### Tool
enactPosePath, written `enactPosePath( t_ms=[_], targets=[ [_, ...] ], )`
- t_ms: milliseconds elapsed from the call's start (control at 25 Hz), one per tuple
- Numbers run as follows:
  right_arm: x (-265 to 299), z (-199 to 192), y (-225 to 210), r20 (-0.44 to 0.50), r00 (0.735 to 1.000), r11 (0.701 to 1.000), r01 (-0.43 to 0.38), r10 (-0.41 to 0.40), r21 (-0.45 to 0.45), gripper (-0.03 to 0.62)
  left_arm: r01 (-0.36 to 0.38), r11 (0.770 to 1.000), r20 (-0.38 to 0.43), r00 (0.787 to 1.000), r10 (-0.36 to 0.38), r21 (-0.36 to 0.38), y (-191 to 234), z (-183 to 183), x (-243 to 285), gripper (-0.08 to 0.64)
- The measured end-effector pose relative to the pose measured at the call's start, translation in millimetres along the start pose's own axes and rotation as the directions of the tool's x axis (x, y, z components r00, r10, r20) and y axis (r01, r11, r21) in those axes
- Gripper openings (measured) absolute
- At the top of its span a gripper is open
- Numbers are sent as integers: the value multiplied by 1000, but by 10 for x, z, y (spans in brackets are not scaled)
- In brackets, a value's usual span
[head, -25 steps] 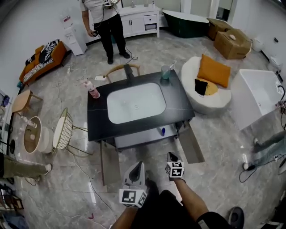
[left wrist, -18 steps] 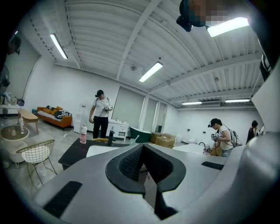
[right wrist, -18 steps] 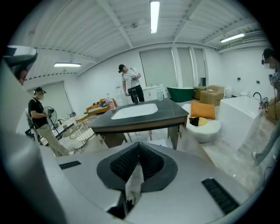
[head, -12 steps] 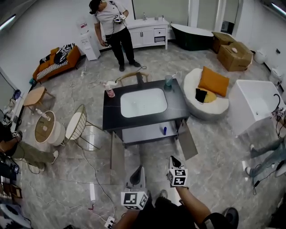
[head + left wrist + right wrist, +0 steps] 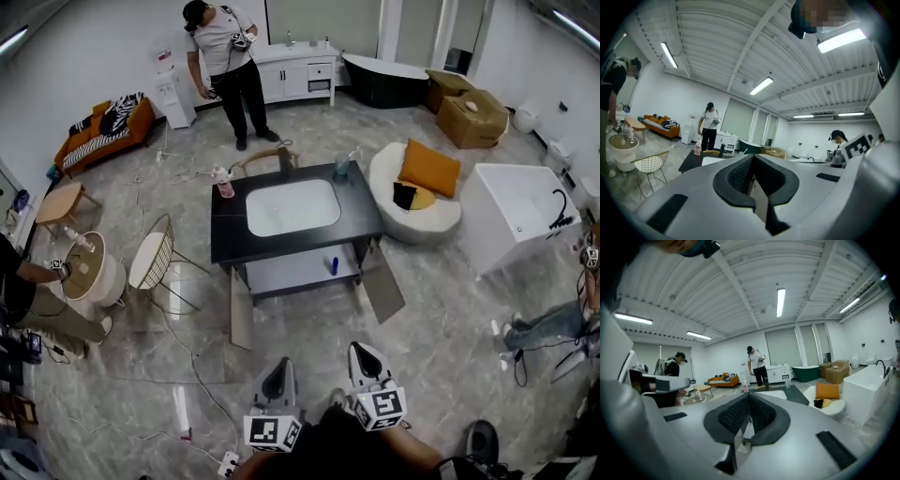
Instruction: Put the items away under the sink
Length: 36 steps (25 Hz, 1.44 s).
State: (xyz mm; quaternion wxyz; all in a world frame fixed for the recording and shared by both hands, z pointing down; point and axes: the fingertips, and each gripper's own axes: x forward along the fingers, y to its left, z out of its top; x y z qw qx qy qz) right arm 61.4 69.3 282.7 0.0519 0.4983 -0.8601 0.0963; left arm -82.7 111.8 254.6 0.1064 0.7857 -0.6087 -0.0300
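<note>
Right gripper view: fingers (image 5: 732, 417) together, empty

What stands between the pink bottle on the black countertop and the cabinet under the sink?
Nothing visible does. Both grey cabinet doors stand open; the white shelf inside holds a small blue bottle.
</note>
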Motion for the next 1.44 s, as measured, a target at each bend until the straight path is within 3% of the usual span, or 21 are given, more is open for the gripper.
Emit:
enactPosePath(
  t_ms=[200, 520, 1440],
  targets=[
    [-346, 63, 304, 19, 1000, 1000, -6, 6, 2, 11, 1, 1000, -10, 1000, -1, 2, 50, -68, -129, 14],
    [-339, -53, 435, 21, 1000, 1000, -13, 13, -1, 11, 56, 998, -10, 998, -56, 13, 5, -105, -117, 14],
    [-392, -96, 352, 10, 1000, 1000, -17, 17, 14, 11, 53, 998, -20, 998, -52, 38, -66, -91, -81, 14]
  ],
)
